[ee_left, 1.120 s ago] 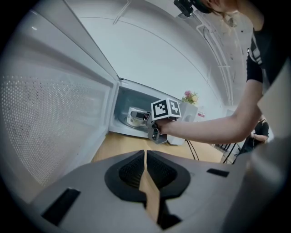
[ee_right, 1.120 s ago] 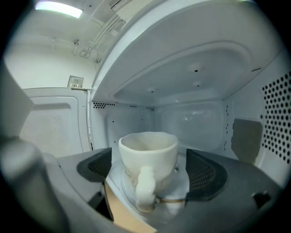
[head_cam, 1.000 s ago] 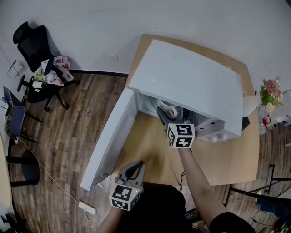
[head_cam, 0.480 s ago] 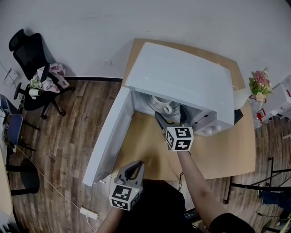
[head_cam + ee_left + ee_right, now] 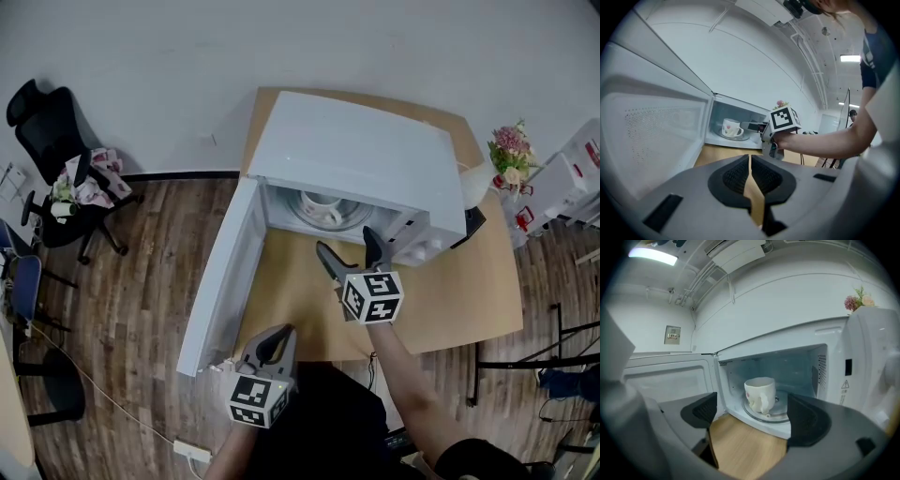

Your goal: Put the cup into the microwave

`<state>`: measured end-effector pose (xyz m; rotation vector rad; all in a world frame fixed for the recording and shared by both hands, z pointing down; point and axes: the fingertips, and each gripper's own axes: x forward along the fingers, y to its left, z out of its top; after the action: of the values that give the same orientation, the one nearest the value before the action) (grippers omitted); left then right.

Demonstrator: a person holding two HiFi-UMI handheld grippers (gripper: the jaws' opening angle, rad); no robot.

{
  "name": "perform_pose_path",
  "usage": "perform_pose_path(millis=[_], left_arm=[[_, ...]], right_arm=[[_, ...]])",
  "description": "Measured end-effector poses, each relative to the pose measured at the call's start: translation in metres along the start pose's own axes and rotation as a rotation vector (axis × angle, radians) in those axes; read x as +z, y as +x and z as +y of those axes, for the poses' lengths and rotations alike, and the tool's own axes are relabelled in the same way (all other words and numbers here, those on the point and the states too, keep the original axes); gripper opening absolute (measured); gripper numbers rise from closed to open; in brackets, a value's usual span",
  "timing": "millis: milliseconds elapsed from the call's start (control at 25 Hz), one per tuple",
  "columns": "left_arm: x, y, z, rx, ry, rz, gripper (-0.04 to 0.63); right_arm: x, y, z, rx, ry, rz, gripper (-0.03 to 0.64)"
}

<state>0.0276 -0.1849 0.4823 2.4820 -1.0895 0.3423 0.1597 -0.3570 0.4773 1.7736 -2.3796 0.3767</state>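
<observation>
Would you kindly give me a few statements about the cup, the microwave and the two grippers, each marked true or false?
1. The cup stands upright on the turntable inside the microwave. True.
2. The door is closed. False: it is swung wide open.
3. The right gripper is clamped on the cup. False: its jaws are apart and empty, in front of the opening, clear of the cup.
4. The left gripper has its jaws together with nothing between them. True.
</observation>
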Motion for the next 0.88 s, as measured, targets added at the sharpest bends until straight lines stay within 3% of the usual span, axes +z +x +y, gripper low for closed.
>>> perform_pose_path(millis=[440,480,520,560,600,880], left_arm=[[0.009,0.0,-0.007,-0.067,0.045,-0.019,0.015],[0.01,0.001,-0.008,-0.073,0.049,-0.021,0.015],[0.012,0.002,-0.008,-0.079,0.052,-0.024,0.015],[0.015,0.002,-0.009,-0.085,0.057,-0.029,0.015],[0.017,0.003,-0.01,-0.091,0.063,-0.033,0.015],[0.042,0.019,-0.017,-0.125,0.106,-0.064,0.015]], right_arm=[[-0.005,-0.065,0.004,-0.034,0.093,0.006,0.446],[-0.004,-0.071,0.002,-0.054,0.101,-0.002,0.42],[-0.003,-0.078,-0.002,-0.086,0.107,-0.015,0.343],[-0.001,-0.084,-0.006,-0.121,0.113,-0.031,0.205],[0.001,-0.09,-0.008,-0.145,0.119,-0.046,0.12],[0.011,-0.119,-0.02,-0.189,0.123,-0.094,0.029]])
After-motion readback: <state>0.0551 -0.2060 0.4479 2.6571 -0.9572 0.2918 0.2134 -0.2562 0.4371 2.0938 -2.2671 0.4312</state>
